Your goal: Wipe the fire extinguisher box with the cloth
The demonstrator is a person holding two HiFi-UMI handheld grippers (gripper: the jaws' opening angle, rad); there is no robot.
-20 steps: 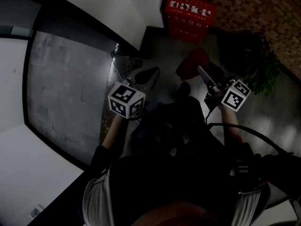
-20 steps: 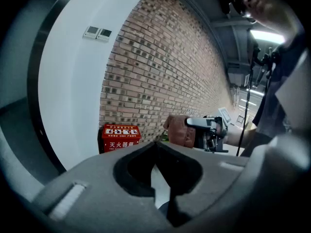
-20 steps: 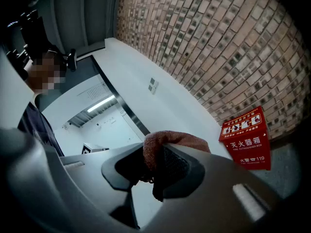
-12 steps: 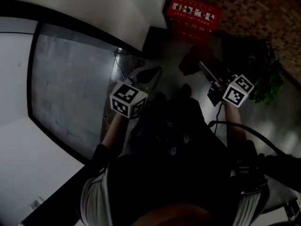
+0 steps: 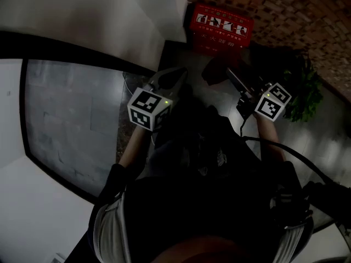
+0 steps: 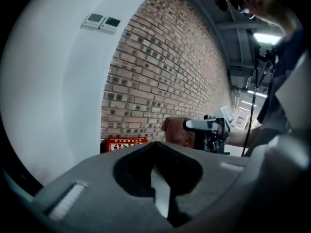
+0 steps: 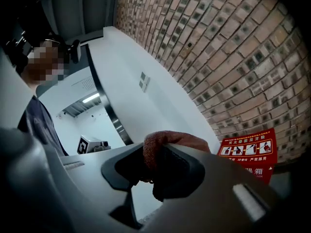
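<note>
The red fire extinguisher box stands on the floor against the brick wall, where it meets the white wall. My right gripper is shut on a red-brown cloth, held in the air just short of the box's front. In the right gripper view the cloth bulges from between the jaws and the box lies to the right behind it. My left gripper hangs shut with nothing in it, to the left of the cloth. From the left gripper view I see the box low ahead and the cloth to the right.
A green plant stands right of the box by the brick wall. A dark glass panel in a black frame runs along the left. Two small wall panels sit high on the white wall. A cable trails from the right gripper.
Both grippers have moved forward, and the cloth has gone with the right one closer to the box. The left gripper has risen and points more towards the box.
</note>
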